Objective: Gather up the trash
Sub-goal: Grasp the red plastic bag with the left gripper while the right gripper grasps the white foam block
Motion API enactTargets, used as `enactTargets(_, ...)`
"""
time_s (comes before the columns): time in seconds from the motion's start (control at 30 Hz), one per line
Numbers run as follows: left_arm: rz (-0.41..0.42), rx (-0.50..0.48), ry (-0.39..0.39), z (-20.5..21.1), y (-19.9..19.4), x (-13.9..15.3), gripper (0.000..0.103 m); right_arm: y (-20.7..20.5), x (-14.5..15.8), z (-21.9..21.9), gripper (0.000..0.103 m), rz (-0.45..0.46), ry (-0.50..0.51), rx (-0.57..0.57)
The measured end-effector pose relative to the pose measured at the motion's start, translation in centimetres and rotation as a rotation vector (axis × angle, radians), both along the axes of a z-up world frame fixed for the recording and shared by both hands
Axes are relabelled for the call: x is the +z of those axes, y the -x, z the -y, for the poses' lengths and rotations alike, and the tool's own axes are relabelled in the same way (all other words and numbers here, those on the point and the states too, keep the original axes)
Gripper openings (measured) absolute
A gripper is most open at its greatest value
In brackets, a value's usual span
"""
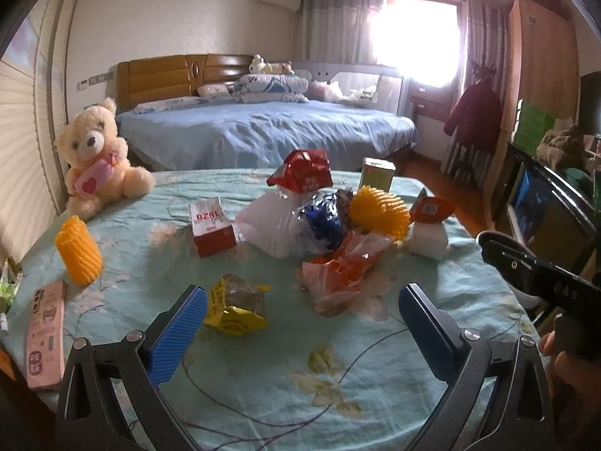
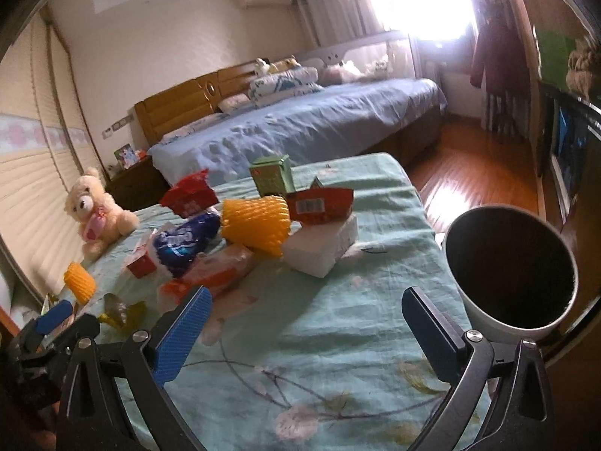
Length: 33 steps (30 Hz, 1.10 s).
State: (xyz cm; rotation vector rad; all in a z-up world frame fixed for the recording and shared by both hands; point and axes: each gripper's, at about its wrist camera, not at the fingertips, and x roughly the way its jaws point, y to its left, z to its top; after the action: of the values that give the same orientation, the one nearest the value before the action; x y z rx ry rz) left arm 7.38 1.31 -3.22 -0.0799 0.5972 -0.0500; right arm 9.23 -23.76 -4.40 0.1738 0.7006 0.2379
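L tongs (image 1: pixel 302 302) & R tongs (image 2: pixel 306 306) both spread, empty; yellow wrapper (image 1: pixel 236 308) near L, prob. untouched.

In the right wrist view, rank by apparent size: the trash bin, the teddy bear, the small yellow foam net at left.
1. trash bin, though it sits nearest the camera
2. teddy bear
3. small yellow foam net

Blown-out window (image 1: pixel 413 37) glare (daylight), soft shadows, curved fisheye edges, right wrist view slightly blurred
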Motion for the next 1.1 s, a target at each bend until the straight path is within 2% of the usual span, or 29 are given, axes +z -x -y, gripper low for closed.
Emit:
enactTargets(0.43,-0.140,-0.046,0.044,0.2,-7.5,-2.8,0.091,-6.8,-3.4,0.1,0.085,-0.162,-0.058,0.008)
enactTargets(0.57,-0.148,-0.070,0.039,0.7,-8.6,-2.9,0.088,-8.1,-4.0,-0.2,0.082,-0.190,-0.059,0.020)
enactTargets(0.63,-0.154,-0.087,0.036,1.0,-9.0,-3.0,0.082,-8.7,-4.5,-0.3,0.077,-0.210,-0.065,0.026)
enactTargets(0.7,-0.162,-0.101,0.023,1.5,-9.3,-3.3,0.070,-9.2,-5.0,-0.2,0.066,-0.234,-0.072,0.029)
enactTargets(0.73,-0.167,-0.108,0.018,1.7,-9.5,-3.4,0.067,-9.2,-5.2,-0.1,0.057,-0.243,-0.078,0.033)
enactTargets(0.77,-0.175,-0.118,0.016,1.8,-9.6,-3.7,0.059,-9.3,-5.3,-0.1,0.049,-0.248,-0.087,0.039)
enactTargets(0.8,-0.181,-0.121,0.014,2.0,-9.7,-3.8,0.049,-9.1,-5.4,0.0,0.046,-0.252,-0.101,0.050)
enactTargets(0.87,-0.200,-0.133,0.007,2.3,-10.0,-4.2,0.039,-8.6,-5.2,-0.1,0.042,-0.243,-0.088,0.054)
enactTargets(0.93,-0.190,-0.137,-0.016,2.6,-10.0,-4.1,0.034,-8.3,-5.0,0.0,0.041,-0.237,-0.086,0.058)
enactTargets(0.97,-0.186,-0.141,-0.039,2.8,-9.8,-3.9,0.012,-8.1,-4.9,0.1,0.041,-0.236,-0.089,0.061)
enactTargets(1.1,-0.180,-0.165,-0.046,3.3,-9.4,-3.6,0.008,-6.4,-4.3,0.9,0.040,-0.228,-0.100,0.075)
